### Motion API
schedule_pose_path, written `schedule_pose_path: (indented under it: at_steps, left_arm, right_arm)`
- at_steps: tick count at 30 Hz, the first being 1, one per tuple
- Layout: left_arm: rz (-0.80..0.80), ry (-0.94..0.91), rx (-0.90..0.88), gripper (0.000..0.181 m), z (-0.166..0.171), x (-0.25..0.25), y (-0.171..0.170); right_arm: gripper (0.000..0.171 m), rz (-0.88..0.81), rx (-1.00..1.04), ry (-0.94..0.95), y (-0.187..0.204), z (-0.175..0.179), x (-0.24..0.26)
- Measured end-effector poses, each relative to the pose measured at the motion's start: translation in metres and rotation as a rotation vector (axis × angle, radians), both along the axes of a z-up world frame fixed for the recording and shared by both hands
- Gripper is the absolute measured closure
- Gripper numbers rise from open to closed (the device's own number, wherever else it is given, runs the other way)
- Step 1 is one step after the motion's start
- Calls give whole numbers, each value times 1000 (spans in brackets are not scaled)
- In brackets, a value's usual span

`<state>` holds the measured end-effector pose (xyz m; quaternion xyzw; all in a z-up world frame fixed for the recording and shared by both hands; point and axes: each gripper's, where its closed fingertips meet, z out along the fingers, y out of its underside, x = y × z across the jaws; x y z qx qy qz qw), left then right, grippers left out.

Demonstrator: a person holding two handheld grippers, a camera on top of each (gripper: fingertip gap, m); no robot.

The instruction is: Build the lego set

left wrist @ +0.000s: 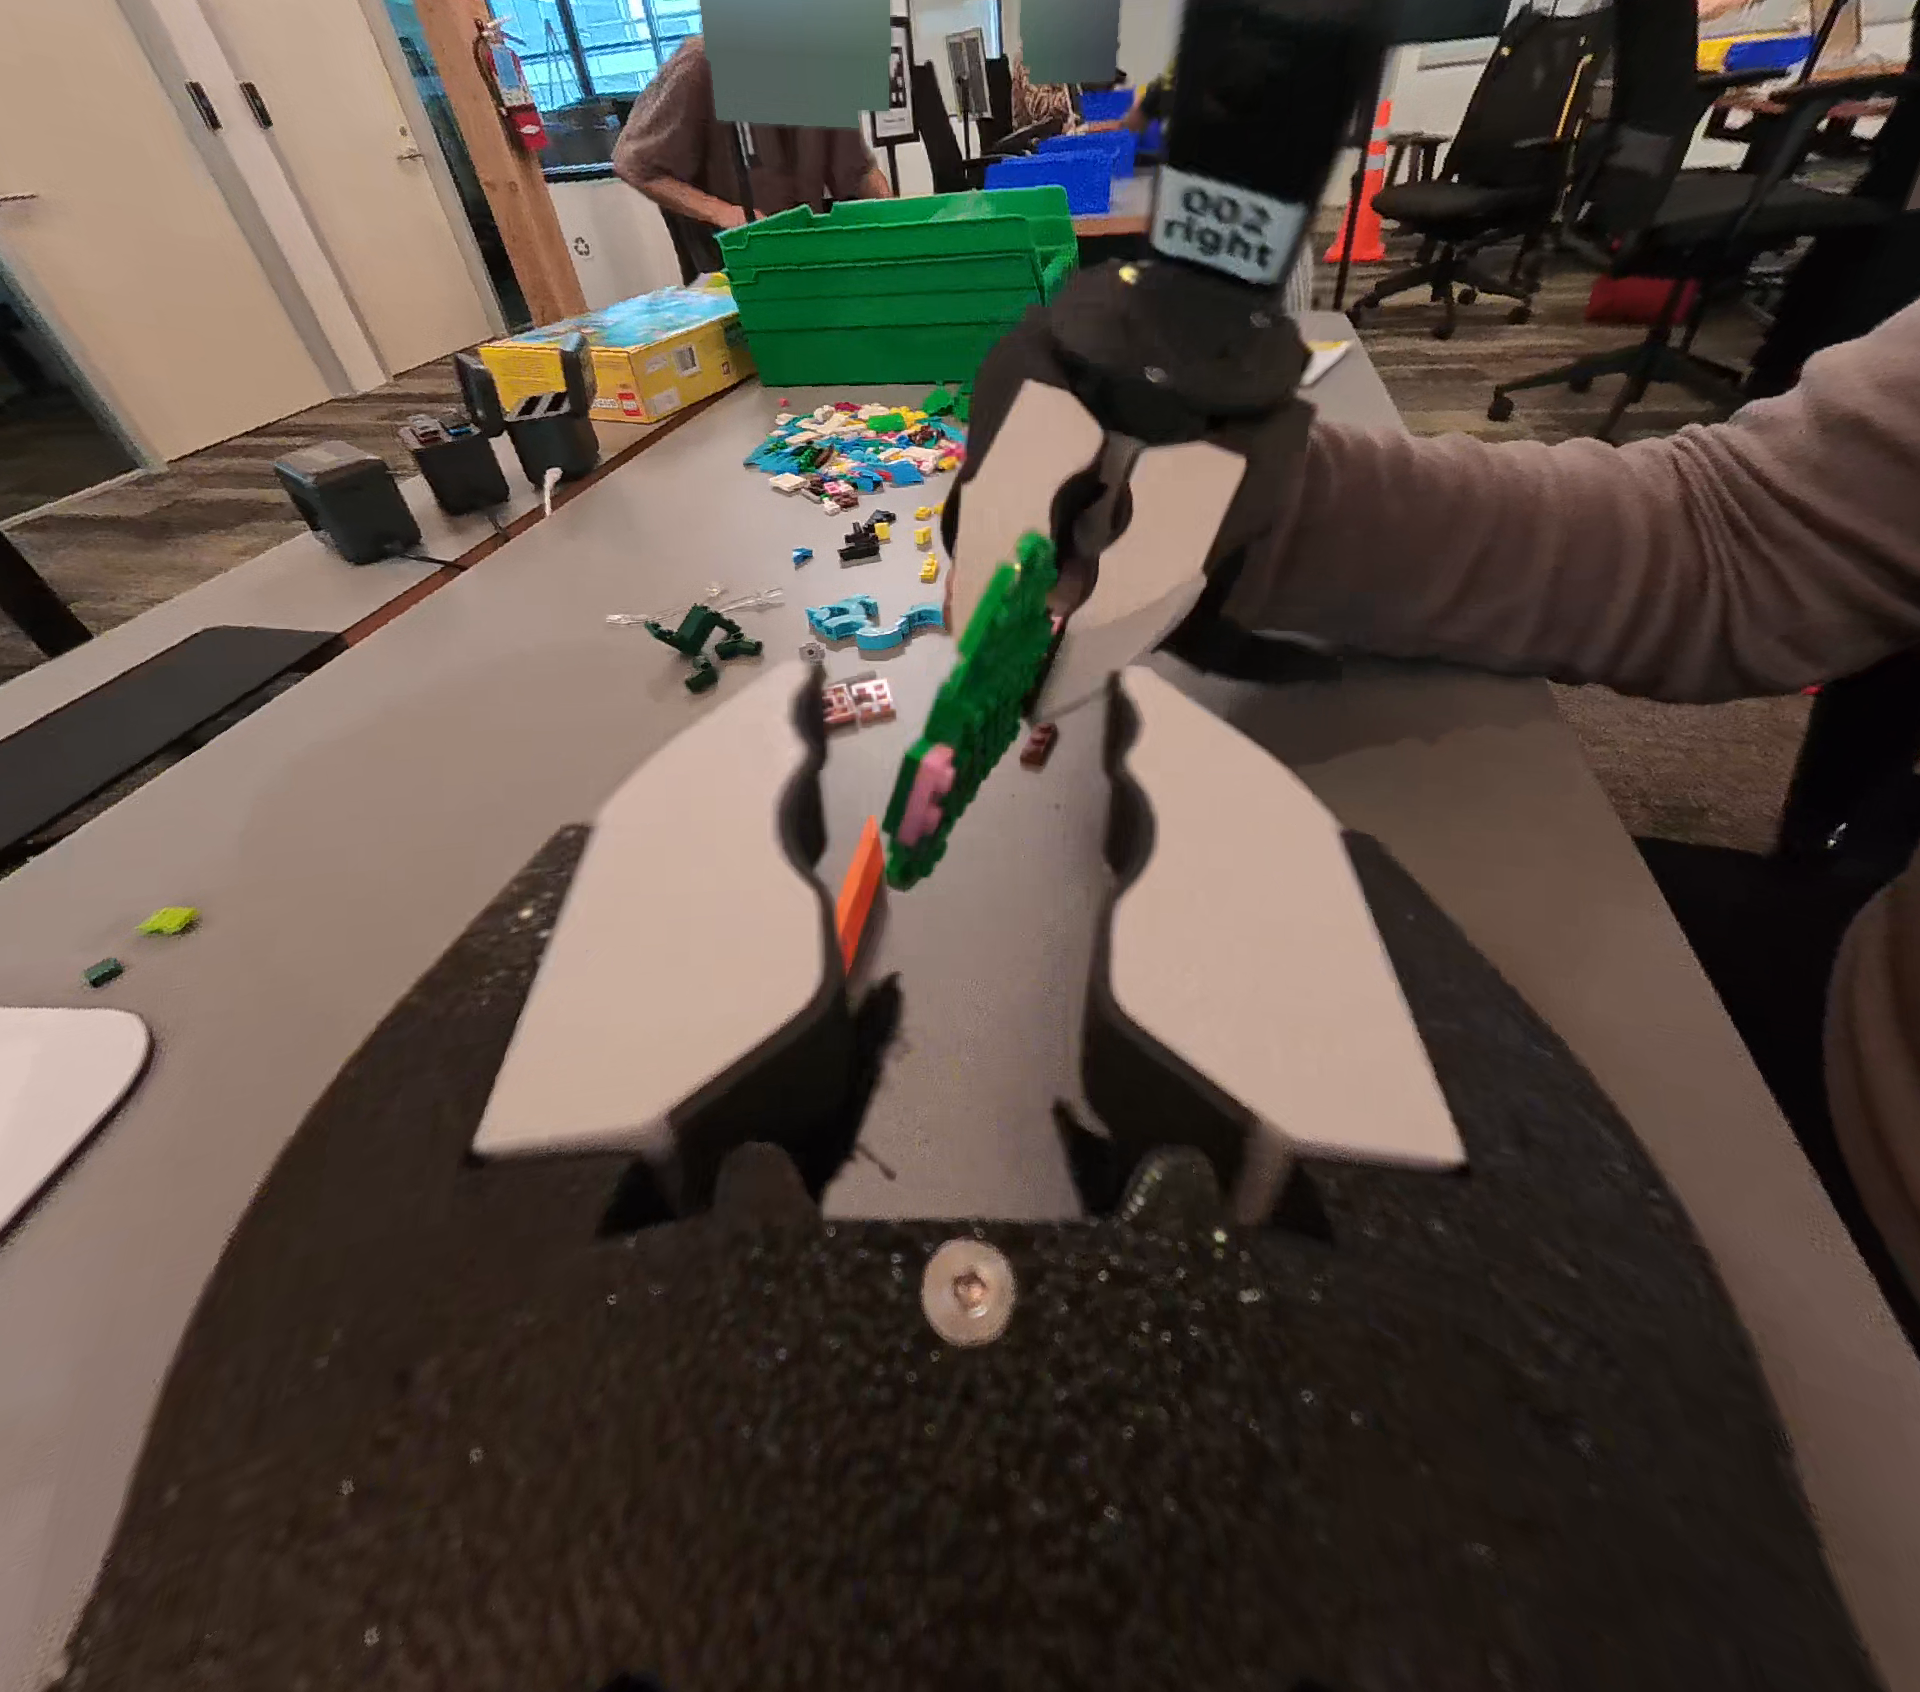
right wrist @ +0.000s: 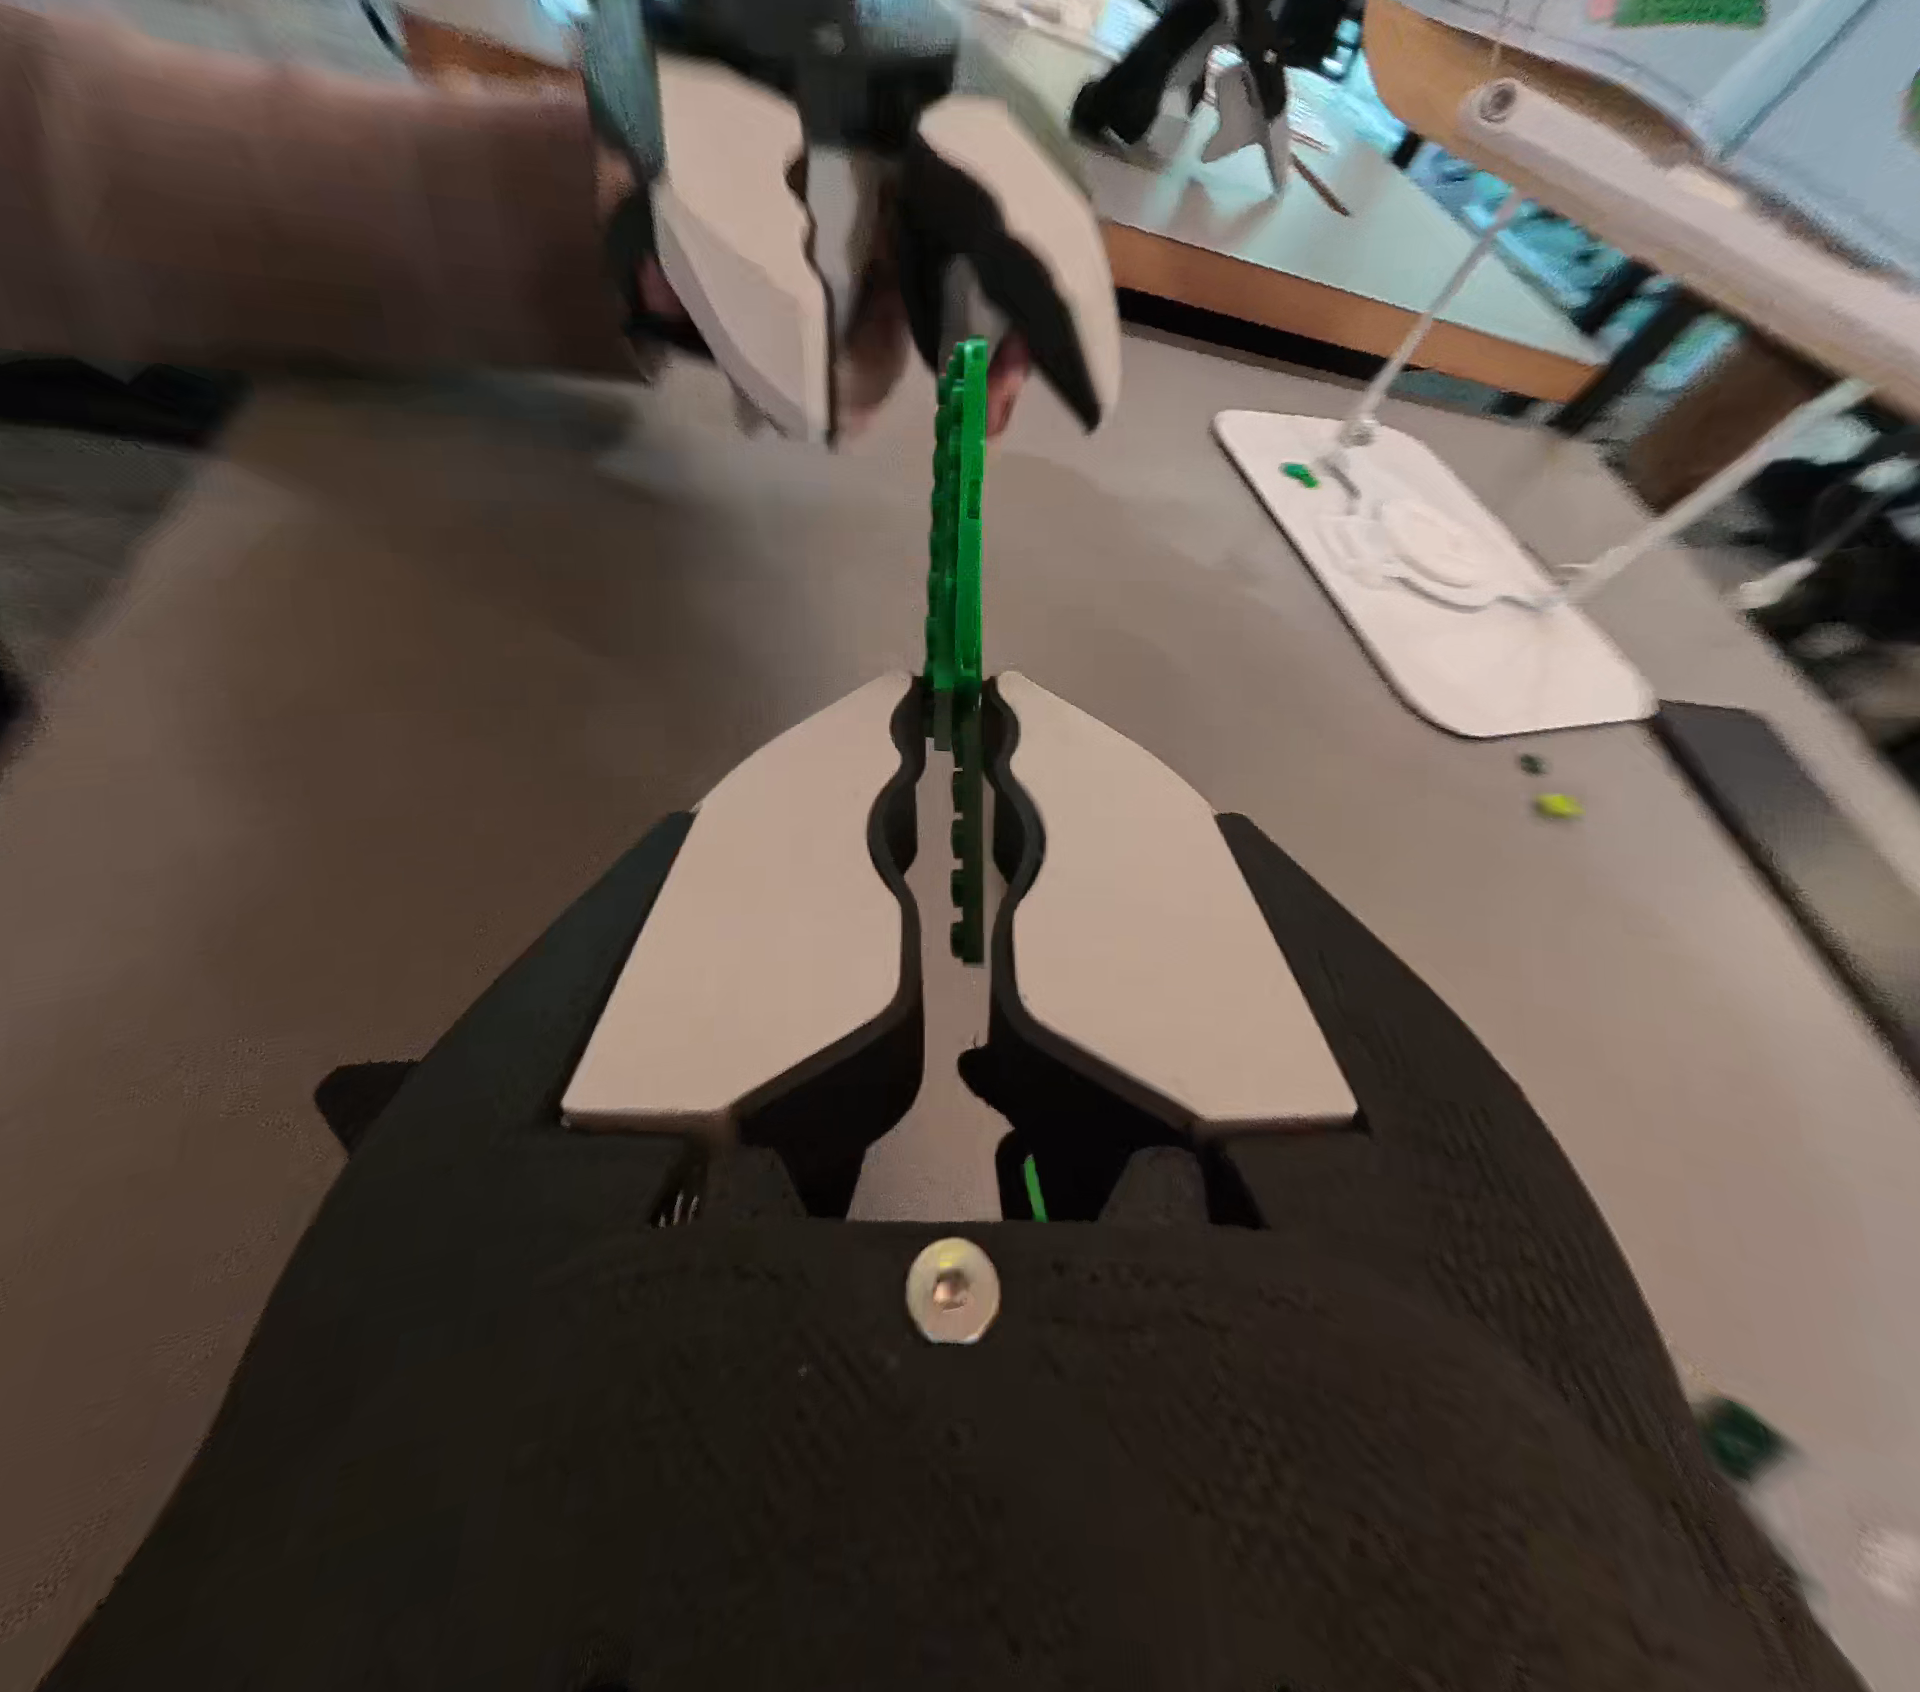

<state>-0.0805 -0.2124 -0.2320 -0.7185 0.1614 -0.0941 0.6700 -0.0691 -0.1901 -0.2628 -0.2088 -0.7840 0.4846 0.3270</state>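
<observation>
A green plate assembly (left wrist: 982, 697) with a pink piece (left wrist: 928, 795) at its near end hangs tilted above the grey table (left wrist: 468, 811). My right gripper (left wrist: 1023, 645) is shut on its far end; in the right wrist view (right wrist: 954, 686) the plate (right wrist: 961, 520) stands edge-on between the shut fingers. My left gripper (left wrist: 966, 697) is open, its fingers on either side of the plate's pink end without touching it; it also shows in the right wrist view (right wrist: 956, 416). An orange flat piece (left wrist: 862, 889) sits by the left finger's inner edge; I cannot tell if it touches.
A pile of loose bricks (left wrist: 862, 447), blue curved pieces (left wrist: 862, 624) and a dark green small build (left wrist: 707, 634) lie further along the table. Green bins (left wrist: 894, 281), a yellow box (left wrist: 623, 364) and black chargers (left wrist: 457, 458) stand beyond. A white lamp base (right wrist: 1434, 582) stands on the table.
</observation>
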Motion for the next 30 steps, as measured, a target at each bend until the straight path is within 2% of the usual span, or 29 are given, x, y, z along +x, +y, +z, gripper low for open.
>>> schedule_pose_path:
  at_steps: [2,5,7,13,16,18,22,25,28,30]
  left_arm:
    - [19,-45,17,116,6,-12,-7]
    - [96,-84,56,114,14,-40,-21]
    - [195,-119,75,116,17,-64,-28]
    - [308,-152,98,118,19,-92,-38]
    - [305,-142,76,120,14,-89,-34]
    - [297,-147,66,120,11,-87,-31]
    - [321,-140,49,121,5,-89,-26]
    - [441,-119,95,125,5,-102,-21]
    - [663,-131,226,125,14,-120,-17]
    - [792,-33,318,124,24,-124,-16]
  right_arm:
    - [163,-61,236,132,4,-12,-7]
    - [163,-53,657,320,-1,-38,-13]
    - [164,-5,844,391,-9,-56,-15]
    - [162,70,1008,438,-16,-75,-15]
    - [152,86,963,381,-16,-79,-12]
    - [136,77,889,317,-13,-73,-8]
    - [122,25,743,53,2,-68,6]
    - [131,-33,573,-48,16,-53,11]
    - [140,-133,360,41,32,-19,-4]
    - [144,-235,217,107,49,-1,-23]
